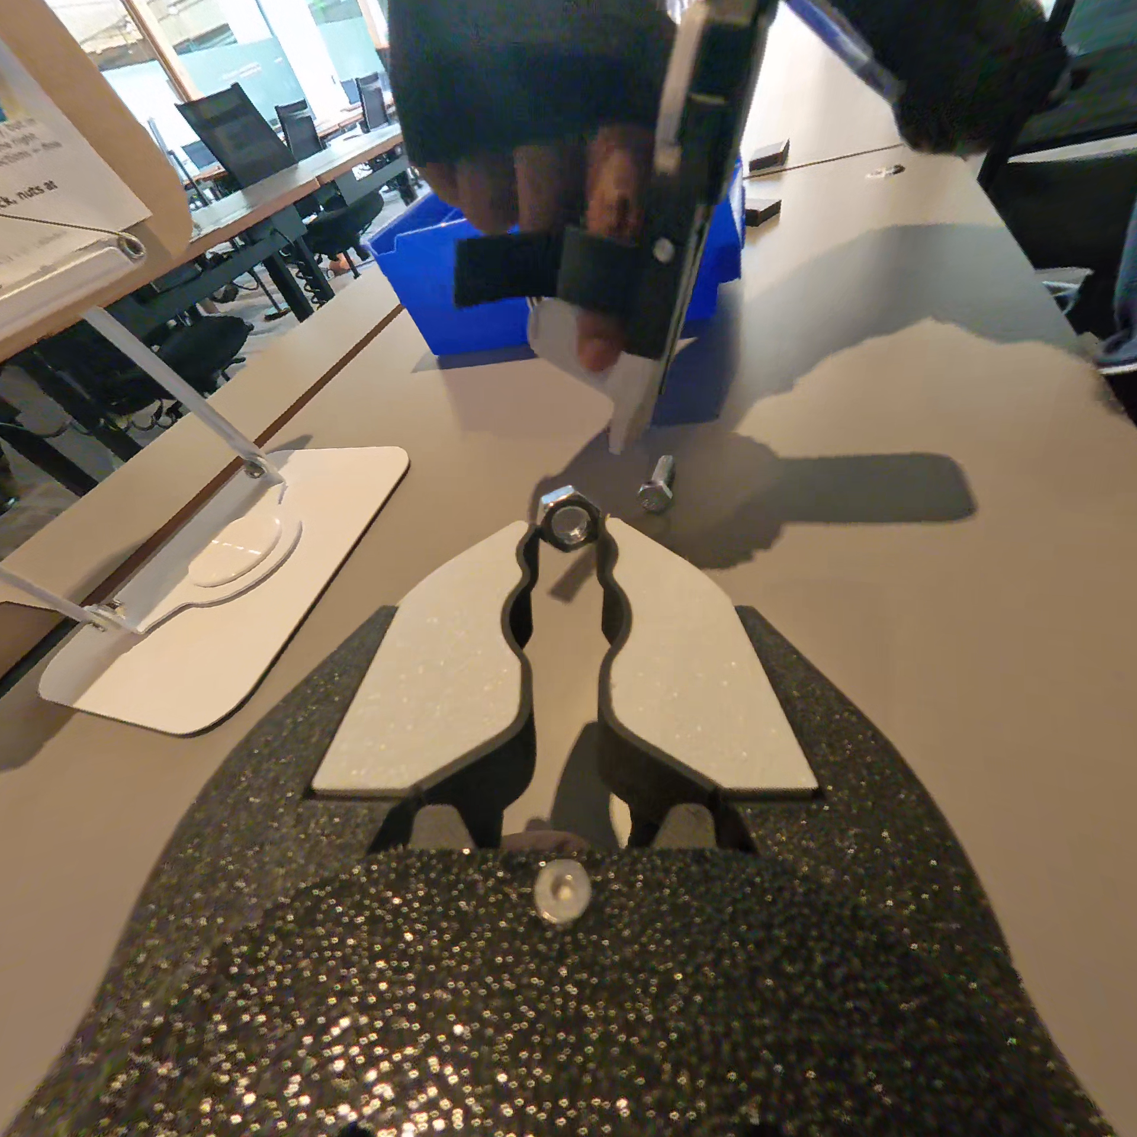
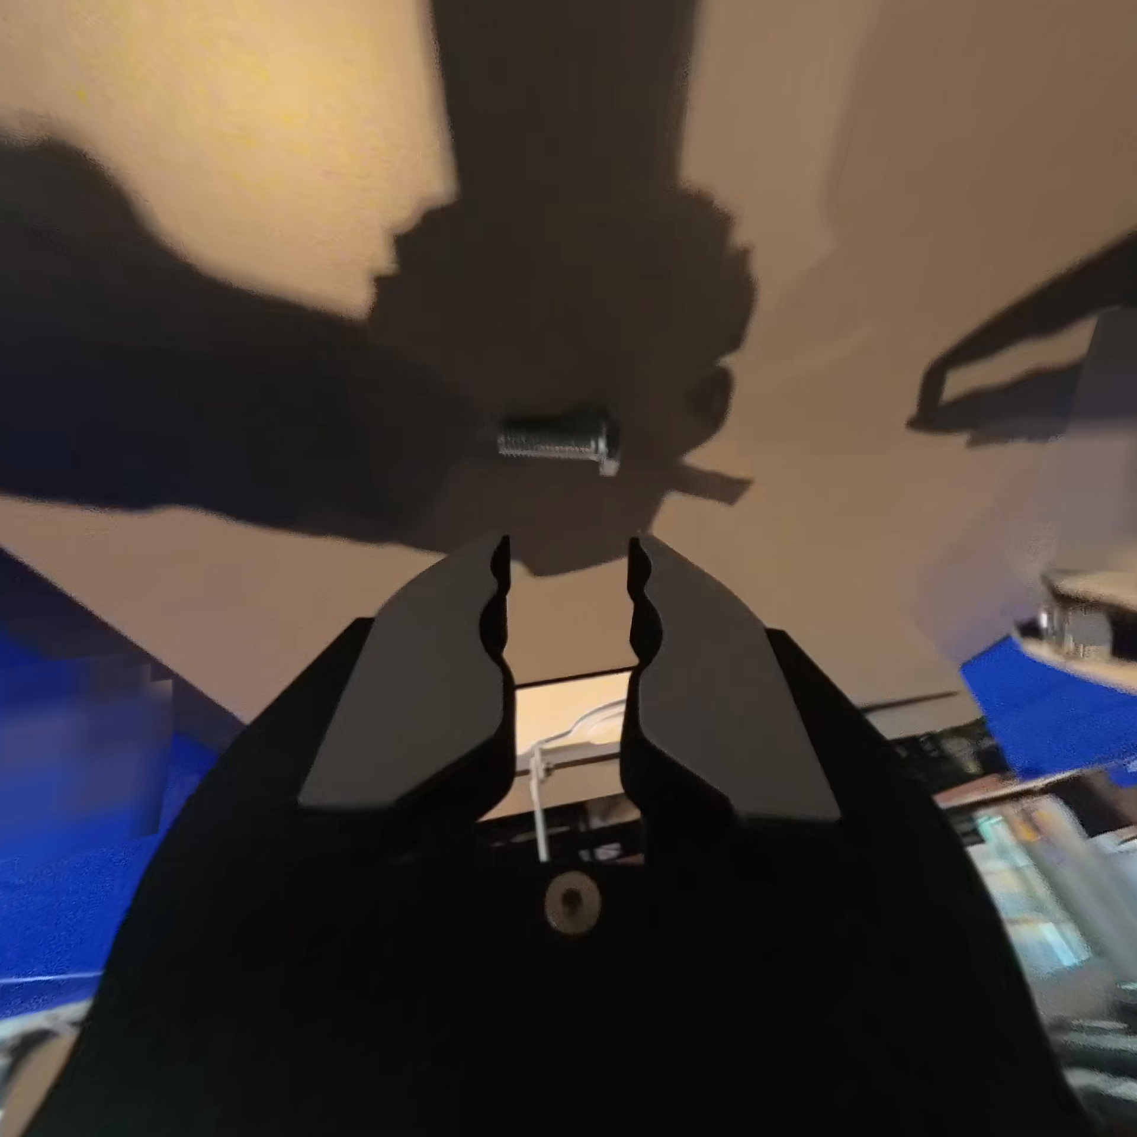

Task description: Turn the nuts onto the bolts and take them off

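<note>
Bolt (image 1: 657, 490) on tan table (image 1: 861, 646)

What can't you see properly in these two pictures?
- Blue bin, left wrist view: the person's hand and the right hand-held gripper hide most of it.
- Bolt, right wrist view: in shadow, so its threads are blurry.
- Nut, left wrist view: the left hand-held gripper covers its sides.

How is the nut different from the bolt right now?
The nut is held up between the left gripper fingertips; the bolt lies loose on the table, with the open right gripper above it. The nut is a short ring with a hole; the bolt is a longer threaded rod with a head. Both are shiny silver metal.
</note>
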Tool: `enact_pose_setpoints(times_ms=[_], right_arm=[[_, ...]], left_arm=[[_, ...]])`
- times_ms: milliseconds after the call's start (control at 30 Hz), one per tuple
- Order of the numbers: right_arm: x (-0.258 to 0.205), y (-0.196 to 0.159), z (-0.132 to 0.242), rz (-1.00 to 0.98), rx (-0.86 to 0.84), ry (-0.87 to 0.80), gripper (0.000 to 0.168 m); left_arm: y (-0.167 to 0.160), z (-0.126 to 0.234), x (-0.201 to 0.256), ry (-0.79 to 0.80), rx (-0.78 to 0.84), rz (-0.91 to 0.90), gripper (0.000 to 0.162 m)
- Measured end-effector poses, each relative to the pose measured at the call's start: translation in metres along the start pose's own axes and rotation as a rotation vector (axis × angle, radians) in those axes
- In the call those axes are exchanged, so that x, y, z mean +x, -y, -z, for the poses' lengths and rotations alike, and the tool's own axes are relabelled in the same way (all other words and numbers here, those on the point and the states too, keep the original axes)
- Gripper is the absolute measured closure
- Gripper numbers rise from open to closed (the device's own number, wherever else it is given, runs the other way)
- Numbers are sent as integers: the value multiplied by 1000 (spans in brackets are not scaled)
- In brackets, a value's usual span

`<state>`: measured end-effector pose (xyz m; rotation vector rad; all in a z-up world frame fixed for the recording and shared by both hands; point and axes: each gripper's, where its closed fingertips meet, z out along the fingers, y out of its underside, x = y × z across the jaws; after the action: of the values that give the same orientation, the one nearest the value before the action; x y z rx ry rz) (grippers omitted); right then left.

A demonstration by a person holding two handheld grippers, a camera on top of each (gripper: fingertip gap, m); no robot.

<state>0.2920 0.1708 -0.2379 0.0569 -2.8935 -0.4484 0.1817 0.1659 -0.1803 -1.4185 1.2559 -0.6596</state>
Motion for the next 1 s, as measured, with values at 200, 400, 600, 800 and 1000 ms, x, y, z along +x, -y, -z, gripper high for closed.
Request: enact_pose_setpoints(times_ms=[200, 400, 600, 800, 1000], right_arm=[[-2, 1, -9, 315, -52, 1, 125], [-3, 2, -11, 483, -63, -2, 120], [-6, 15, -13, 520, -33, 11, 120], [-4, 9, -15, 552, -48, 19, 120], [2, 20, -15, 456, -6, 3, 121]], left_arm=[[-1, 3, -5, 14, 3, 12, 145], [-1, 3, -6, 11, 3, 24, 145], [2, 4, -5, 2, 18, 35, 145], [3, 5, -5, 1, 27, 39, 145], [4, 5, -4, 1, 26, 35, 145]])
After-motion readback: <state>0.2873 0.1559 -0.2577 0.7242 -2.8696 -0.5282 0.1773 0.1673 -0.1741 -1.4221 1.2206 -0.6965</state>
